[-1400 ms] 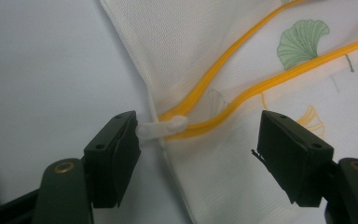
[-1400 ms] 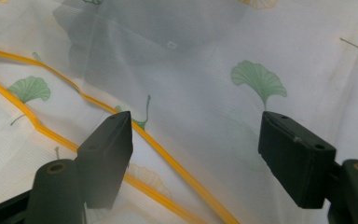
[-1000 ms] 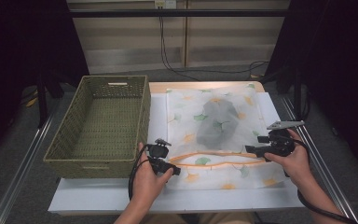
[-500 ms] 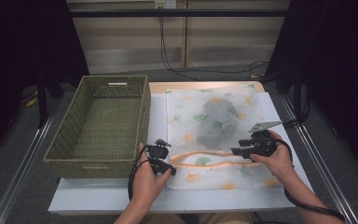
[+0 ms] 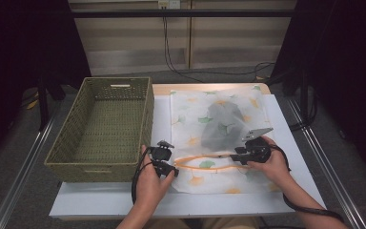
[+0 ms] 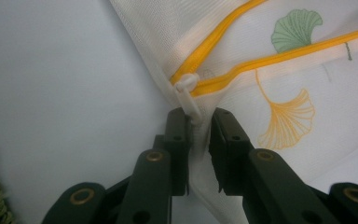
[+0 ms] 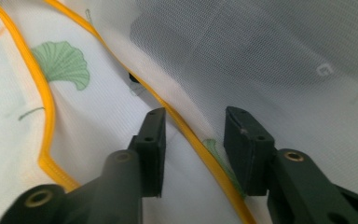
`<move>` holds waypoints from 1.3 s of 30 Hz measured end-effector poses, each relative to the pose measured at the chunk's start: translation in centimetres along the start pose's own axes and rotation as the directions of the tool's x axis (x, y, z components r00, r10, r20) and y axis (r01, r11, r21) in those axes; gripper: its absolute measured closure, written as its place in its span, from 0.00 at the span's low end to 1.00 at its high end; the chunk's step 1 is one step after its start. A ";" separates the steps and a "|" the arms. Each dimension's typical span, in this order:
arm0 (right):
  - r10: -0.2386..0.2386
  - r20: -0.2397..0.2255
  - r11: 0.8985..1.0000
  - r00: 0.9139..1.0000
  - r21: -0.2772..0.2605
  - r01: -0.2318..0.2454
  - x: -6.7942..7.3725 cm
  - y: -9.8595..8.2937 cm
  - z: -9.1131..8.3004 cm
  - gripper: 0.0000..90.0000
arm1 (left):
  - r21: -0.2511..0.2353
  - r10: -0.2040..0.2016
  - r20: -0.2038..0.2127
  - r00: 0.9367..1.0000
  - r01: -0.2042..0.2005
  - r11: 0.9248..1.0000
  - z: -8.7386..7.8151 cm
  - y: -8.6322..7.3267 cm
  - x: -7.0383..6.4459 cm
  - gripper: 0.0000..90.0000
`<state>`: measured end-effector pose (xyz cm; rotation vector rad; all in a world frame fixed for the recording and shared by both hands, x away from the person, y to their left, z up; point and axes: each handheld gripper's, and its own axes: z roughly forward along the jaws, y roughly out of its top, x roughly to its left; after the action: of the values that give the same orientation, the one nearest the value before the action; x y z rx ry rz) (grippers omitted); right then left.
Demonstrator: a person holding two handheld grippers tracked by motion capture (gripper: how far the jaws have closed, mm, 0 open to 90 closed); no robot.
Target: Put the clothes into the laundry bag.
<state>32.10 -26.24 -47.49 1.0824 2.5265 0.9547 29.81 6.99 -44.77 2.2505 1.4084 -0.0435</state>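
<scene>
Basket (image 5: 102, 125): woven, at the table's left, just beside the mesh bag.
Left gripper (image 5: 167, 168): at the bag's near left corner; jaws pinched on the white zipper pull (image 6: 188, 93) and the mesh beneath it.
Mesh bag (image 5: 219, 136): white with leaf print, lying flat on the white table (image 5: 295, 143); orange zipper (image 5: 205, 157) gaping along the near edge; a grey garment (image 5: 224, 125) inside.
Right gripper (image 5: 237, 156): at the zipper's right end; jaws spread, straddling the upper orange edge, nothing clamped.

High overview; two close claw views
</scene>
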 end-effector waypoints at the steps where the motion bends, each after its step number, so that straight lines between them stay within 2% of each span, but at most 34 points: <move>1: -0.005 0.014 1.000 1.000 0.000 0.005 0.1 0.0 0.0 0.72 | 0.002 0.005 0.000 1.000 -0.005 1.000 0.0 0.0 0.0 0.85; 4: -0.016 0.030 1.000 0.999 -0.011 0.016 0.1 0.0 0.2 0.83 | 0.002 0.005 0.003 1.000 -0.005 1.000 0.0 0.0 0.0 0.84; 5: -0.019 0.032 1.000 0.999 -0.011 0.019 0.1 0.1 0.2 0.91 | 0.002 0.004 0.004 1.000 -0.004 1.000 0.0 0.0 0.0 0.84; 6: -0.031 0.035 1.000 0.999 0.003 0.031 0.1 0.2 0.1 0.96 | 0.000 0.006 0.002 1.000 -0.006 1.000 0.0 0.0 0.0 0.84; 9: -0.032 0.020 0.999 0.999 0.003 0.032 0.0 0.2 0.1 0.99 | -0.006 0.001 0.002 1.000 -0.001 1.000 0.0 -0.1 0.0 0.84; 10: -0.008 0.019 1.000 1.000 0.002 0.008 0.0 0.2 0.1 0.99 | -0.003 0.005 0.001 1.000 -0.005 1.000 0.0 0.0 0.0 0.84; 11: -0.019 0.013 1.000 1.000 0.004 0.019 -0.1 0.2 0.0 1.00 | -0.003 0.004 0.002 1.000 -0.004 1.000 0.0 0.0 0.0 0.84; 13: 0.000 0.003 1.000 1.000 0.012 0.000 -0.2 0.2 -0.3 1.00 | -0.004 0.007 0.002 1.000 -0.007 1.000 0.0 0.0 0.0 0.83; 14: 0.017 -0.028 1.000 0.999 0.006 -0.017 -0.3 0.1 -0.5 1.00 | -0.003 0.009 0.001 1.000 -0.009 1.000 0.0 0.0 0.0 0.83; 15: 0.024 -0.036 1.000 0.999 0.002 -0.024 -0.2 0.1 -0.7 1.00 | 0.000 0.010 0.001 1.000 -0.010 1.000 -0.1 -0.1 0.0 0.83; 18: 0.016 -0.073 1.000 0.997 0.002 -0.016 -0.1 0.0 -1.5 1.00 | 0.001 0.009 0.002 1.000 -0.009 1.000 0.0 0.0 0.0 0.82; 20: 0.031 -0.092 0.999 0.995 0.013 -0.030 0.0 -0.2 -1.7 1.00 | 0.007 0.012 0.006 1.000 -0.012 1.000 0.0 0.0 0.0 0.82; 26: 0.034 -0.129 0.999 0.991 0.020 -0.031 0.2 -1.0 -2.6 1.00 | 0.008 0.015 0.003 1.000 -0.015 1.000 0.0 0.0 0.0 0.81; 30: 0.030 -0.125 0.999 0.992 0.036 -0.026 0.3 -1.5 -2.5 1.00 | 0.007 0.011 0.008 1.000 -0.011 1.000 0.1 0.0 0.1 0.81; 34: 0.052 -0.111 0.998 0.992 0.045 -0.048 0.5 -1.3 -2.3 0.99 | 0.001 0.006 0.012 1.000 -0.006 1.000 -0.1 0.0 0.0 0.82; 36: 0.048 -0.092 0.998 0.995 0.051 -0.043 0.7 -1.2 -2.2 0.94 | -0.001 0.002 0.014 1.000 -0.002 1.000 -0.1 0.0 0.0 0.82; 37: 0.053 -0.085 0.998 0.995 0.048 -0.049 0.8 -1.1 -2.2 0.88 | -0.004 0.003 0.012 1.000 -0.003 1.000 0.0 0.0 0.0 0.82; 39: 0.042 -0.078 0.998 0.996 0.050 -0.038 0.9 -0.9 -2.2 0.87 | 0.000 0.007 0.012 1.000 -0.007 1.000 0.0 -0.1 0.0 0.82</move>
<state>29.97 -27.13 -46.33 1.1348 2.6132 0.9696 29.77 7.00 -44.82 2.2512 1.3941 -0.0542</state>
